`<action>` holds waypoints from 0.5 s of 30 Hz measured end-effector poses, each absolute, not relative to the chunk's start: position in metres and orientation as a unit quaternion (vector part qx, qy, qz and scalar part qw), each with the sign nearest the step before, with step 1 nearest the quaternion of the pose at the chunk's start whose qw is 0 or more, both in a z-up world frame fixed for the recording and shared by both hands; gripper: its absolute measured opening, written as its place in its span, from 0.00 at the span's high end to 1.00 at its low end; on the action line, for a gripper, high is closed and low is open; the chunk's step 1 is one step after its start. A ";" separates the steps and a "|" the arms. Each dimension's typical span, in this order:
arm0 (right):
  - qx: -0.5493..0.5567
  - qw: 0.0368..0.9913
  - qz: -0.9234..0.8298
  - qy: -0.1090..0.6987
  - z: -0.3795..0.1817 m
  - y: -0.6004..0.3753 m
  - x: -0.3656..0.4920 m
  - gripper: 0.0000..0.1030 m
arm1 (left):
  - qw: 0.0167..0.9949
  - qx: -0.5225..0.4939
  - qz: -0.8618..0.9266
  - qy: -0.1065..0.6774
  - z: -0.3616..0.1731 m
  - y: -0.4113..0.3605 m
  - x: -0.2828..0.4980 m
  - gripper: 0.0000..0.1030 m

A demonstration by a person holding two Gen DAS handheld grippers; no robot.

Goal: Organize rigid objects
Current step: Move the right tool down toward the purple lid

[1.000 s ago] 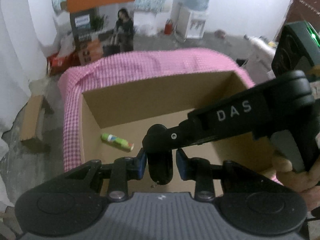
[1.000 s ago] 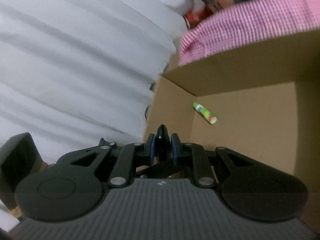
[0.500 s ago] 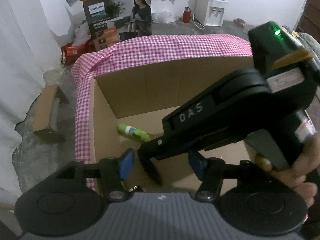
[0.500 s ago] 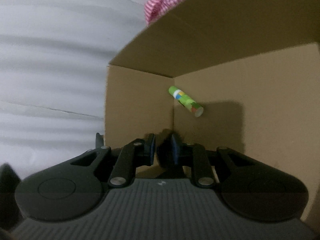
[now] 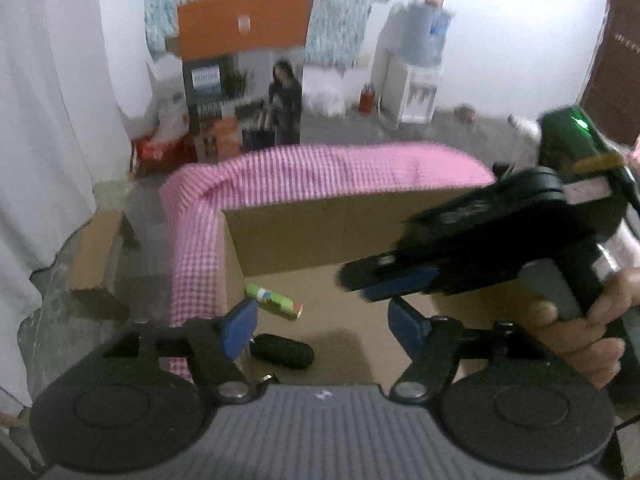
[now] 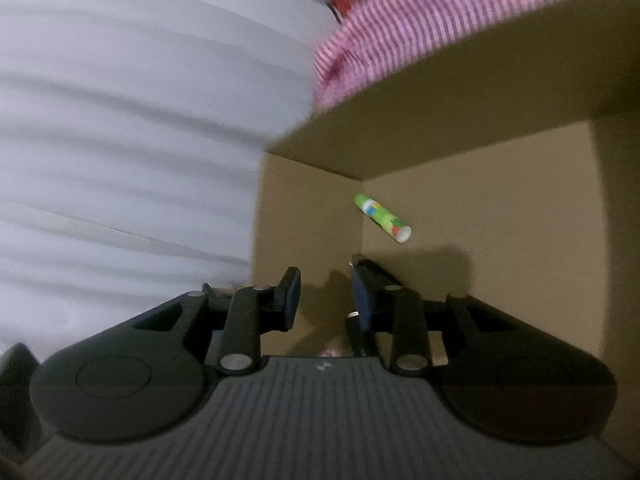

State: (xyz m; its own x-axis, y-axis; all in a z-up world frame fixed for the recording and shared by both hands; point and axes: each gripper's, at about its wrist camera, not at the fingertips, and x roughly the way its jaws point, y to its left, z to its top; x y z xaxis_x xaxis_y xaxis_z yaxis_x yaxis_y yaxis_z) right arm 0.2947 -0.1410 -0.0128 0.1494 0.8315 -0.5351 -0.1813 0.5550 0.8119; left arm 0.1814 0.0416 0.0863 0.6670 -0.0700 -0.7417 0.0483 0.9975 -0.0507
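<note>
A black oval object (image 5: 282,354) lies on the floor of the cardboard box (image 5: 320,236), near its left wall. Just behind it lies a green printed tube (image 5: 274,302). My left gripper (image 5: 322,326) hovers above them, its jaws opening wide with nothing between the pads. My right gripper (image 5: 360,282), held by a hand (image 5: 580,328), reaches in from the right above the box floor. In the right wrist view the right gripper (image 6: 326,294) has its jaws opening with a bare gap between the pads. The green tube (image 6: 382,218) lies ahead, and a dark shape shows beside the right finger.
Pink checked cloth (image 5: 320,172) covers the table around the box's far and left sides. White curtain (image 6: 140,140) hangs to the left. A small cardboard box (image 5: 96,260) sits on the floor at left, and printed boxes (image 5: 240,112) and a water dispenser (image 5: 416,80) stand behind.
Both grippers were shut on the black object a second ago. The left let go first and drew up and back. The right has now parted its pads, and the object lies on the box floor.
</note>
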 end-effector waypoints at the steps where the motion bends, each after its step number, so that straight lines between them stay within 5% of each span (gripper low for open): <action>1: 0.300 0.704 0.368 0.527 -0.002 -0.150 0.286 0.72 | 0.918 -0.015 -0.035 0.394 0.093 0.042 0.171 0.23; 11: 0.295 0.765 0.394 0.415 0.053 -0.245 0.160 0.68 | 0.930 -0.017 -0.096 0.354 0.099 0.020 0.076 0.08; 15: 0.259 0.795 0.369 0.406 0.037 -0.258 0.113 0.58 | 0.913 -0.004 -0.151 0.378 0.075 -0.006 0.053 0.06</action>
State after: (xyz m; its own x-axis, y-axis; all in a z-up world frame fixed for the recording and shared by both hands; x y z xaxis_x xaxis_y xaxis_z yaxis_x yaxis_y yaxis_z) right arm 0.1135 -0.2580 0.0372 0.3991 0.7963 -0.4544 -0.3762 0.5942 0.7109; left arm 0.0526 -0.0063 0.0745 0.6688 -0.2781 -0.6894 0.2718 0.9547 -0.1215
